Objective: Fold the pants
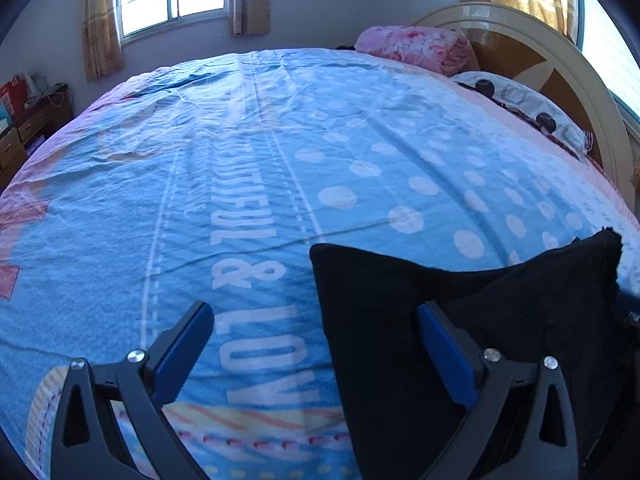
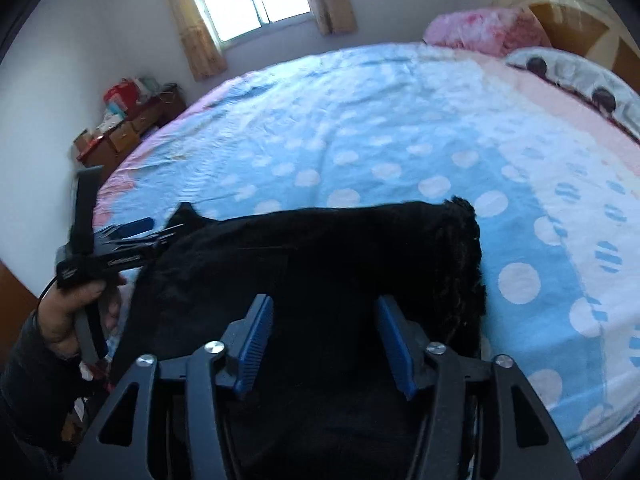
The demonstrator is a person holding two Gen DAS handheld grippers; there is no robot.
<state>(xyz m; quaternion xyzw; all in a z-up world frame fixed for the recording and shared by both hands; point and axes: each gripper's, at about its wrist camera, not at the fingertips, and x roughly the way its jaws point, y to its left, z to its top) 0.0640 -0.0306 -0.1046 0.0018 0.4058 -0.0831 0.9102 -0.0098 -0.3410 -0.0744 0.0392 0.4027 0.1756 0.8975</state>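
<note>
Both tongs are spread with nothing pinched. On the left, the left gripper hangs wide open above the blue printed bedspread, its left pad over bare cover and its right pad over the near-left part of the black pants; from the right wrist view it sits just beside the garment's left edge, held in a hand in a dark sleeve. Further right, the right gripper stands about half open over the middle of the pants, blue pads apart and, as far as I can tell, not pressing the cloth.

The pants lie on the near side of the bed in a roughly rectangular dark slab, apparently doubled already, with a fuzzy, frayed-looking far-right corner.

The fabric looks thick, soft and limp, probably fleece or plush: light to lift, not slippery, nothing fragile, yet it should sag and bunch if taken at one point. Best hold, I judge, is two corners of one short edge, one per gripper, pinching every layer together.
</note>
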